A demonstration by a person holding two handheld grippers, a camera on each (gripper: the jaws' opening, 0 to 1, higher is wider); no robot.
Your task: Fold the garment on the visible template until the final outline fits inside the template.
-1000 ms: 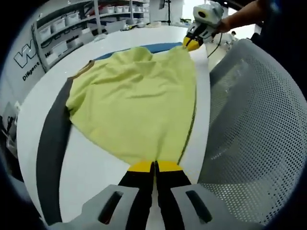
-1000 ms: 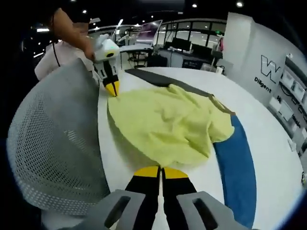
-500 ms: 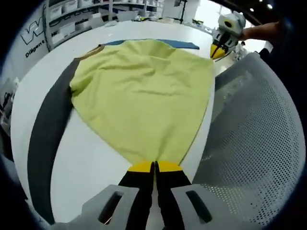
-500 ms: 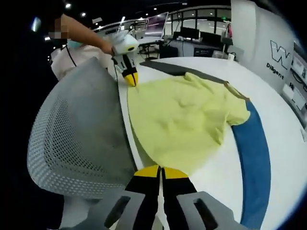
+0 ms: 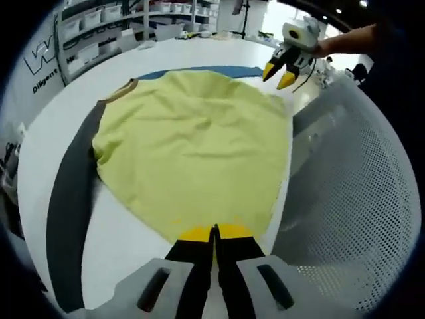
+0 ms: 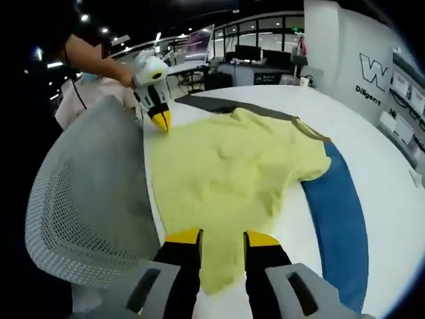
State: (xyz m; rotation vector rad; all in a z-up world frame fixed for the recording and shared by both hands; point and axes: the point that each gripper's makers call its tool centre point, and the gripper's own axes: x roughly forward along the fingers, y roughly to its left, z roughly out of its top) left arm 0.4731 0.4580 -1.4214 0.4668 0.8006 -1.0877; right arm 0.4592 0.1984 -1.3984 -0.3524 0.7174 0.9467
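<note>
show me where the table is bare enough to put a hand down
Bare white table lies past the blue strip, toward the wall, and beyond the dark strip on the other side. The near edge is crowded: yellow garment, mesh chair back and both tools, left tool and right tool.

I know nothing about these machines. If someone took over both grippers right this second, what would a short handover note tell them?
Left gripper: shut on the near hem of the yellow shirt.
Right gripper: open above the shirt's other hem corner, holding nothing.
The shirt lies spread, a little wrinkled, on the round white table, beside a grey mesh chair.
A dark grey template strip and a blue template strip show past the shirt's sides.
Done: shirt laid out across the template.
Left: no fold is made yet; fold it until its outline fits inside the template.
</note>
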